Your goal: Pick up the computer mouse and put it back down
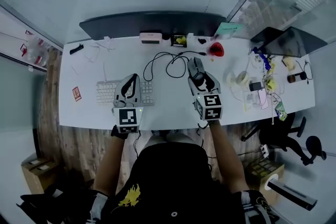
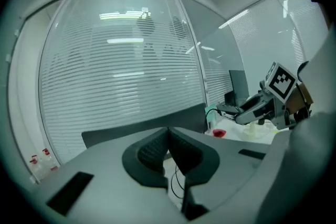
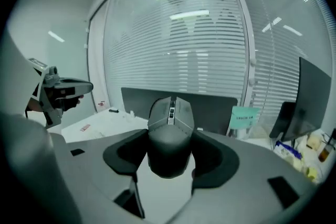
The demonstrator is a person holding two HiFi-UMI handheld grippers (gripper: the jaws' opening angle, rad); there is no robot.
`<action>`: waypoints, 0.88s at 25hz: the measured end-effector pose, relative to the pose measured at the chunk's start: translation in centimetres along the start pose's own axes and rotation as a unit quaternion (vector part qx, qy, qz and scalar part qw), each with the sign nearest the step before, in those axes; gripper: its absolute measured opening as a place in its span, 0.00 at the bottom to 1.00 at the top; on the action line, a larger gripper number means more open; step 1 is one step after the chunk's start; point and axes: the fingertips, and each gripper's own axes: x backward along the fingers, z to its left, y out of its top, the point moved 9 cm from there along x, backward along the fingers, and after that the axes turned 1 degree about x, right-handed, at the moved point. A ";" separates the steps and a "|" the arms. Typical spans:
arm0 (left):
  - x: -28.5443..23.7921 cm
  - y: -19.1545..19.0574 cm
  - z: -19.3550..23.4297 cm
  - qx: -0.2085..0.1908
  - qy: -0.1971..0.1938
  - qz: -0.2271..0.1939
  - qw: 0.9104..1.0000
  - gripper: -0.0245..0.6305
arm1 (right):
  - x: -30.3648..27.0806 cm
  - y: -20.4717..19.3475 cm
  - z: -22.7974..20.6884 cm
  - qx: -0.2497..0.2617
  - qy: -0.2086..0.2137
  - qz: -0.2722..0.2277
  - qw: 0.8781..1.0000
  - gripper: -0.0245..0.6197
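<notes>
Head view: the left gripper (image 1: 132, 80) was positioned over the keyboard (image 1: 106, 91), at 9 o'clock from the right gripper (image 1: 197, 68). The right gripper held the mouse (image 1: 196, 76). A looped cable (image 1: 168, 64) lay on the desk (image 1: 84, 113) at 10 o'clock from the mouse.

Left gripper view: the jaws were fully together with nothing between them. The right gripper appeared at 3 o'clock in the frame.

Right gripper view: the jaws were clamped on both sides of the mouse, which was off the desk. Its wheel end pointed to 12 o'clock, toward the monitor (image 3: 210, 102). The left gripper appeared at 9 o'clock
</notes>
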 end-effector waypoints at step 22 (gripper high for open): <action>1.8 22.6 5.3 -0.074 0.063 -0.226 0.969 0.05 | 12.5 26.7 -2.5 0.071 0.010 -0.314 0.947 0.47</action>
